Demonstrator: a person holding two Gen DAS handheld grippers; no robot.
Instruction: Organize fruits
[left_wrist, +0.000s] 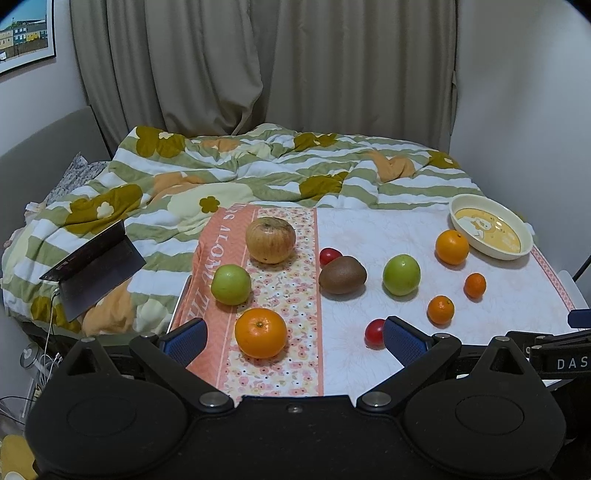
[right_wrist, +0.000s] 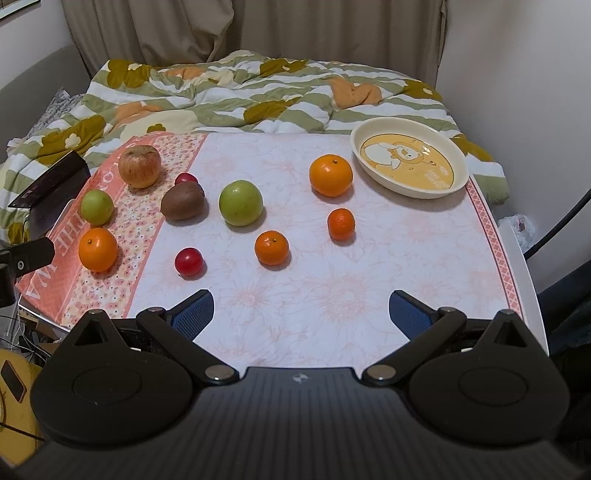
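**Two empty grippers held wide above a counter of scattered fruit**

Nearest the cameras, the left gripper (left_wrist: 293, 341) and the right gripper (right_wrist: 301, 314) each hold their blue-padded fingers wide apart, gripping nothing, at the near edge of a counter covered by a pink and white floral cloth (right_wrist: 332, 295).

Between the left gripper's fingers sits a large orange (left_wrist: 260, 333) on the cloth's flowered strip. Just right of it, touching the edge of the right finger in the picture, is a small red round fruit (left_wrist: 375, 332). Further right lie two small mandarins (right_wrist: 271, 247) (right_wrist: 341, 223), near each other but apart.

In the middle row, from left to right, are a green apple (left_wrist: 231, 284), a brown fuzzy kiwi (left_wrist: 342, 275) and a second green apple (left_wrist: 401, 275). A second small red fruit (left_wrist: 330, 256) sits just behind the kiwi, partly hidden by it.

Further back on the left stands a large, dull, reddish-yellow apple (left_wrist: 270, 240). On the far right, another orange (right_wrist: 330, 175) lies just beside a cream oval dish with a yellow cartoon picture inside (right_wrist: 408, 162); the dish holds no fruit.

Beyond the counter is a bed with a rumpled green, white and orange flowered quilt (left_wrist: 258, 162). A dark, part-open laptop (left_wrist: 94, 267) rests on it at the left. Beige curtains (left_wrist: 258, 62) hang behind.
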